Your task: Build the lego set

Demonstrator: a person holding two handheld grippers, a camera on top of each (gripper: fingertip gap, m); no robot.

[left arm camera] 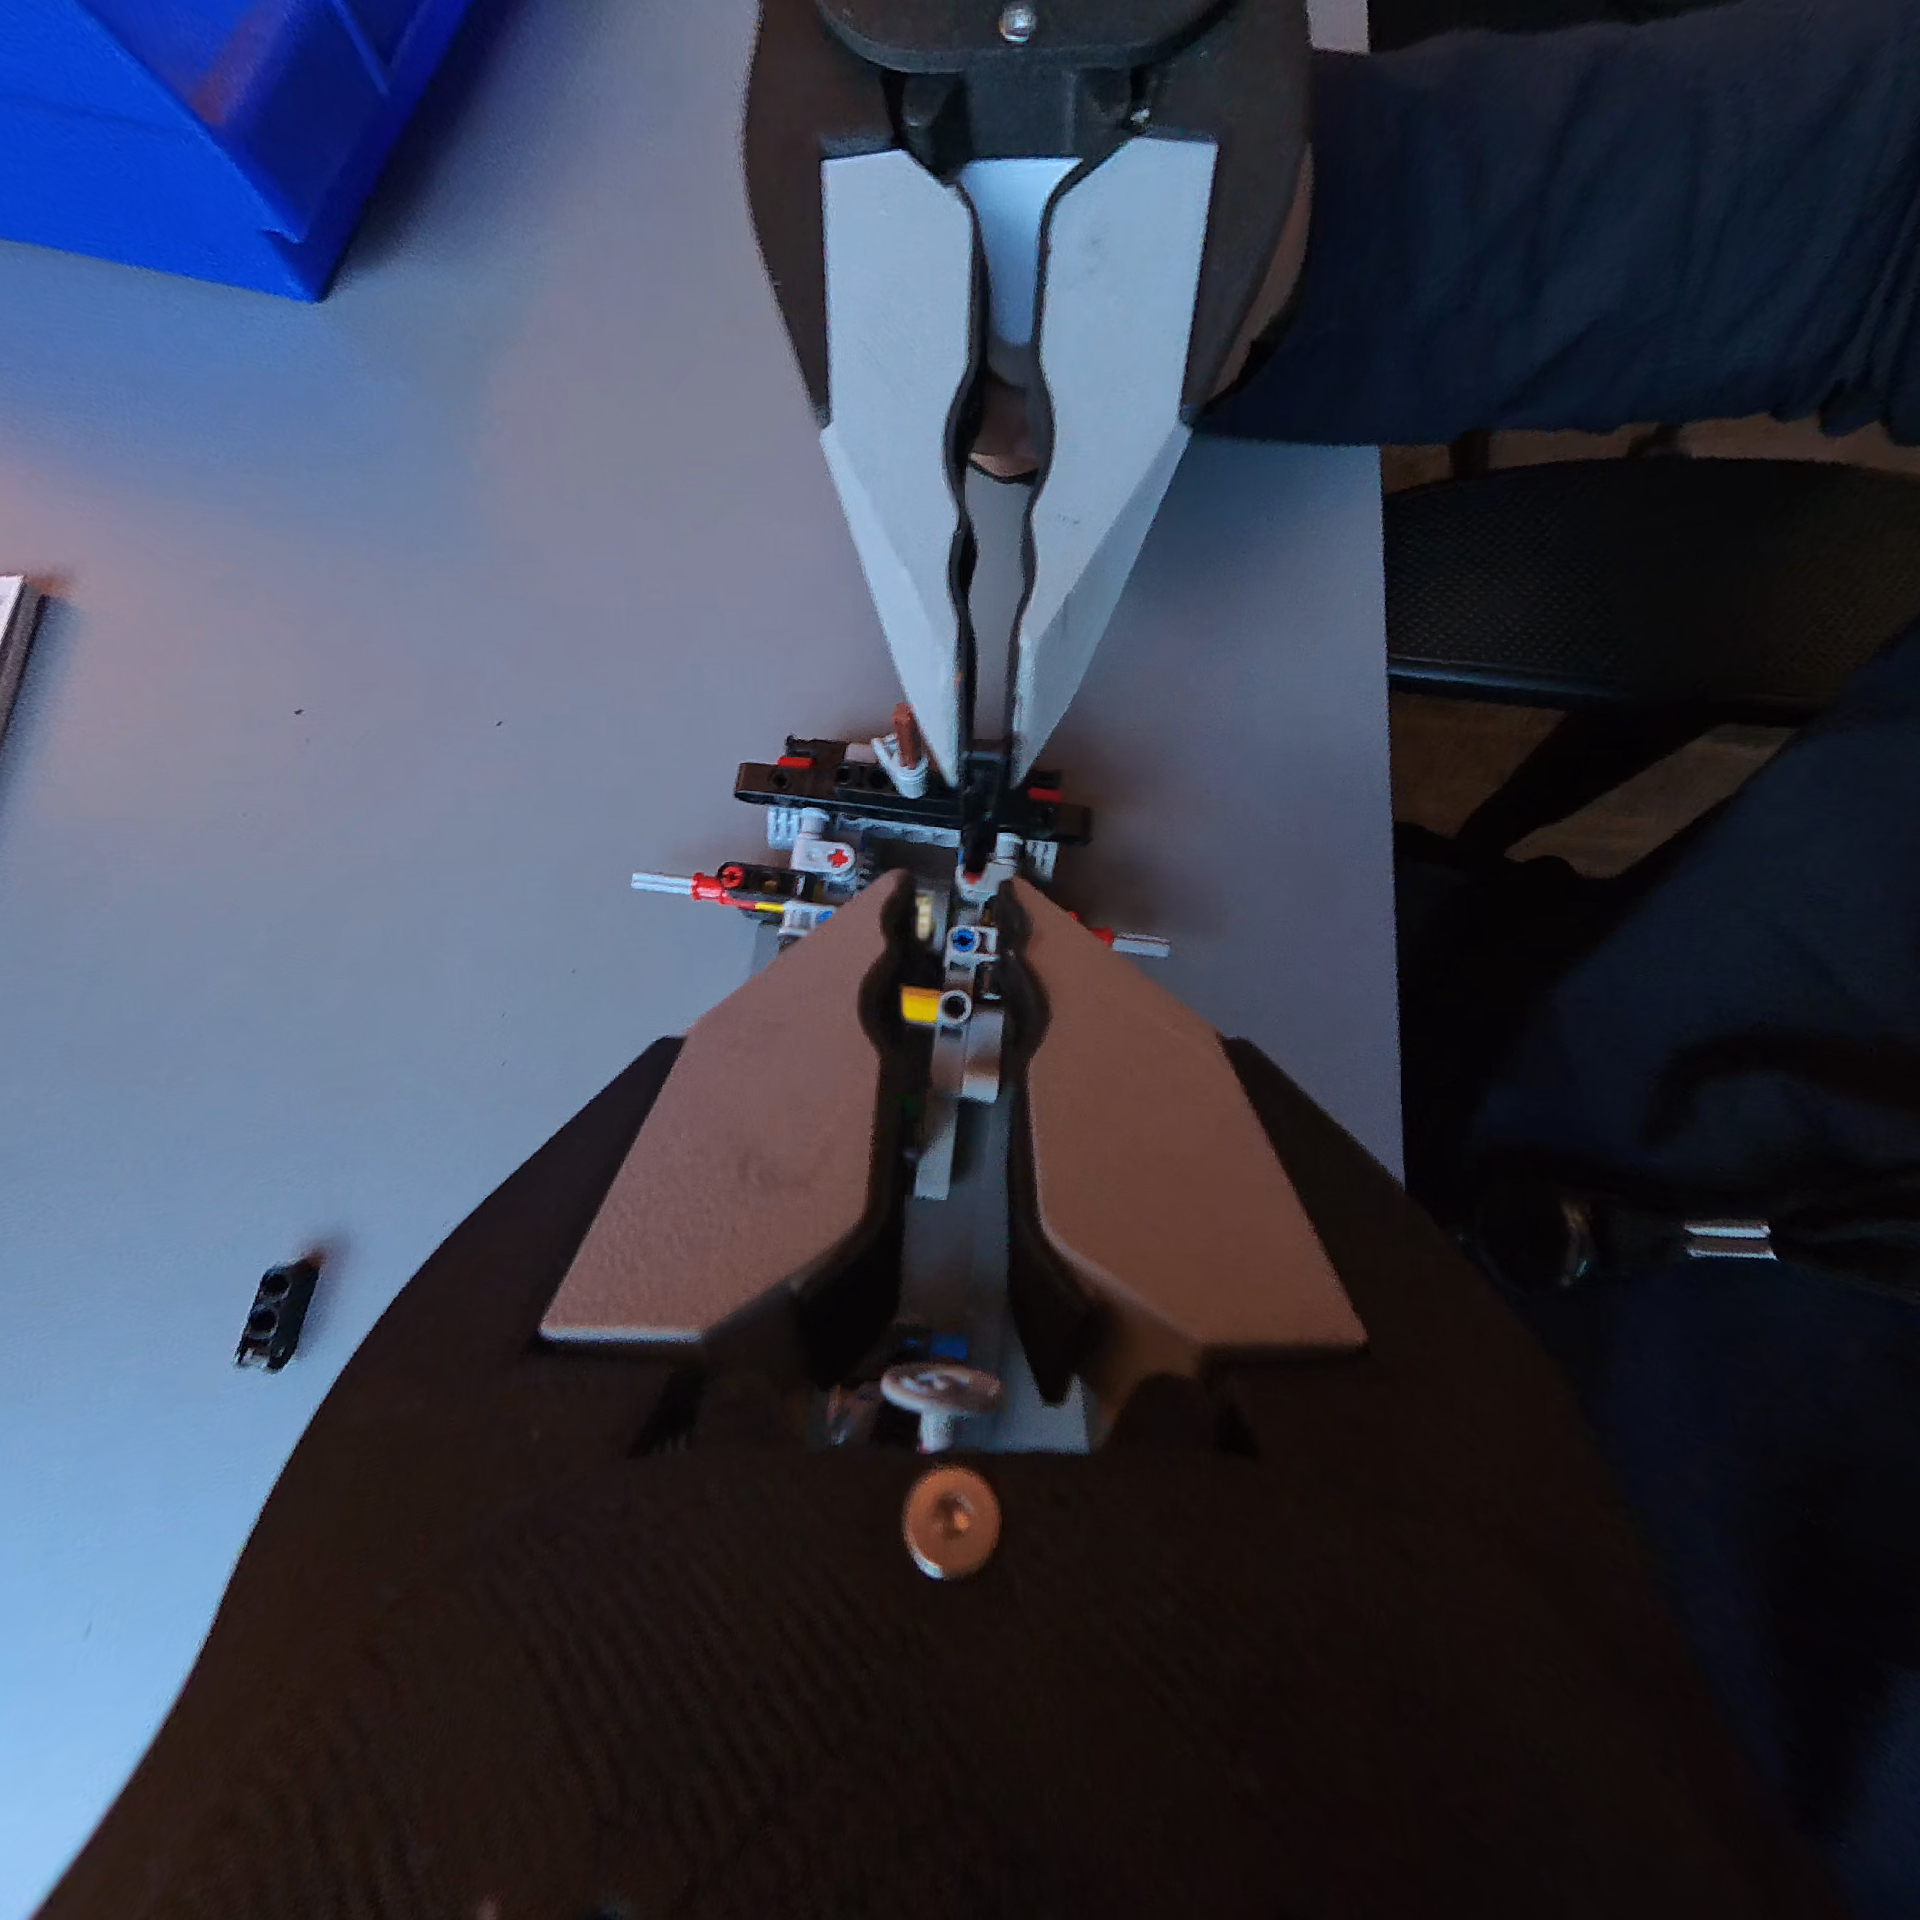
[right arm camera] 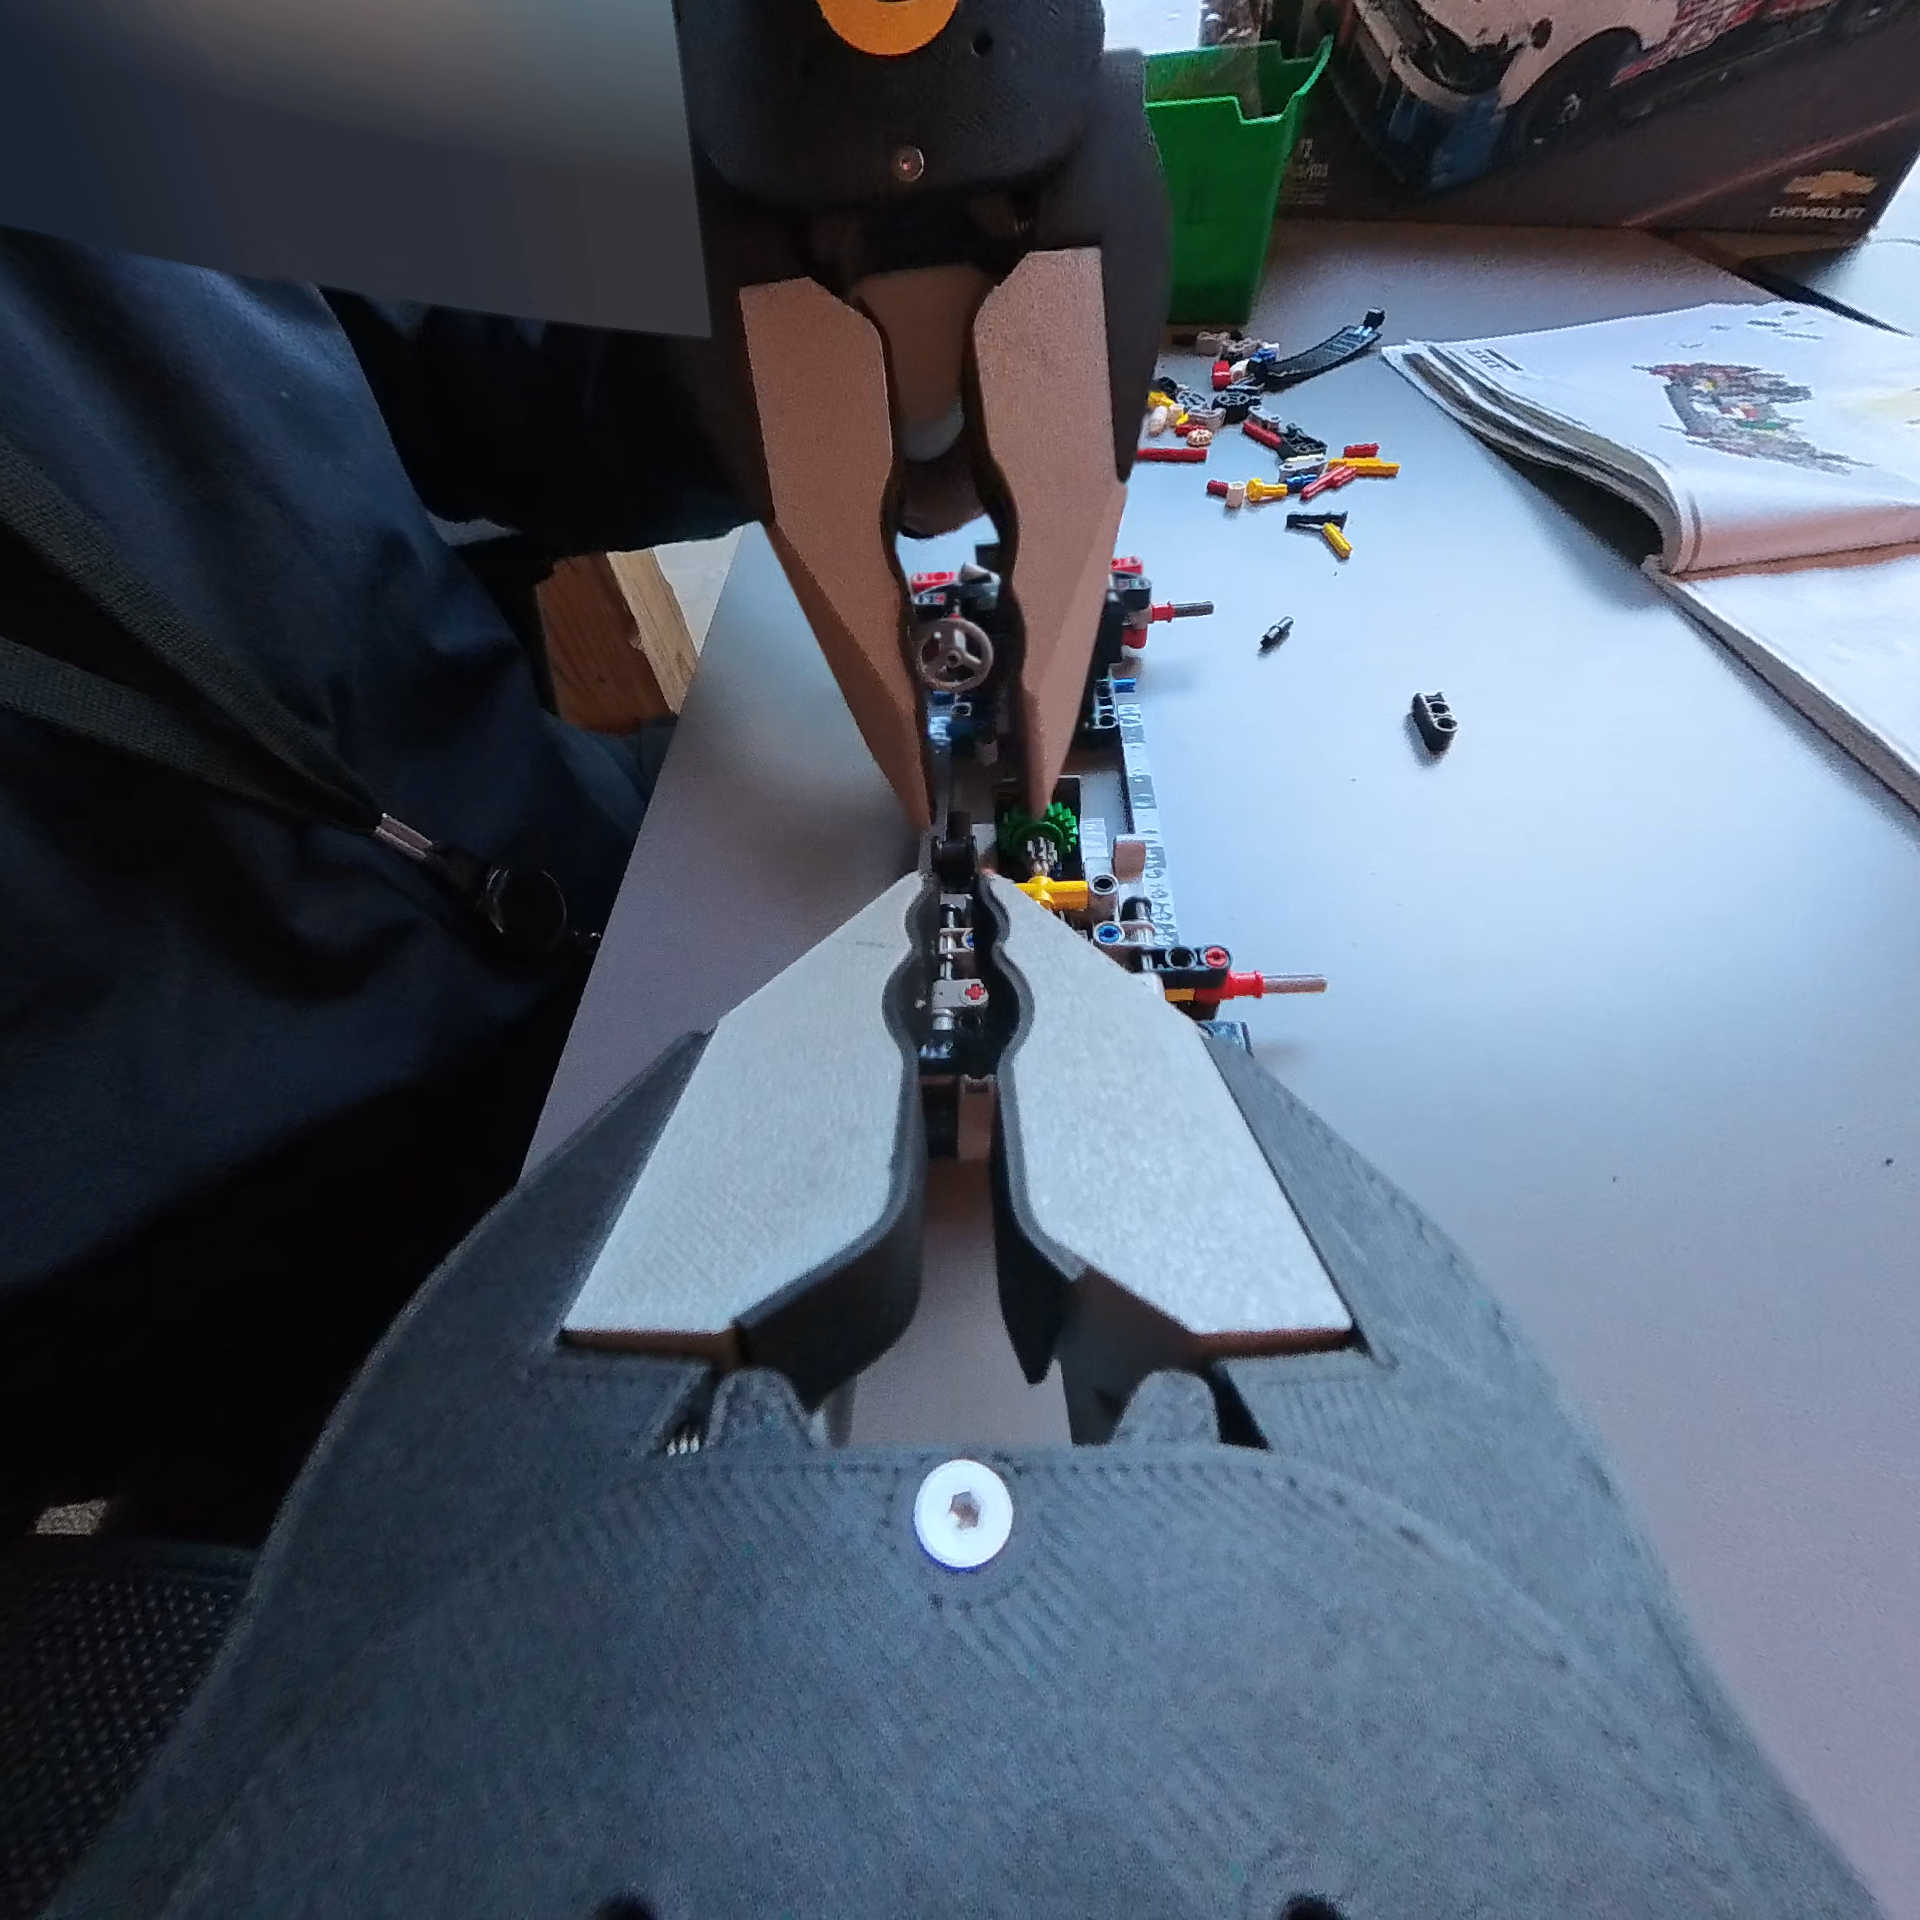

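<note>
Brick-built chassis (left arm camera: pixel 831 821) at the near edge of the desk (left arm camera: pixel 416 623), both my grippers on it. From the left: a blue bin (left arm camera: pixel 156 125) at the far left corner is cut off by the frame, its inside not visible. A loose black two-hole link (left arm camera: pixel 275 1314) lies alone on the desk. My left gripper (left arm camera: pixel 958 888) has its brown jaws apart astride the chassis' middle, hiding the parts beneath; I cannot tell whether the pads press. My right gripper (right arm camera: pixel 951 883) has its grey jaws clamped on a small black connector (left arm camera: pixel 982 784) standing on the chassis. Further right, a green bin (right arm camera: pixel 1226 156) is at the far edge, its contents hard to make out. Scattered loose pieces (right arm camera: pixel 1278 436) lie before it. An open booklet (right arm camera: pixel 1714 436) is cut off at the right edge.
</note>
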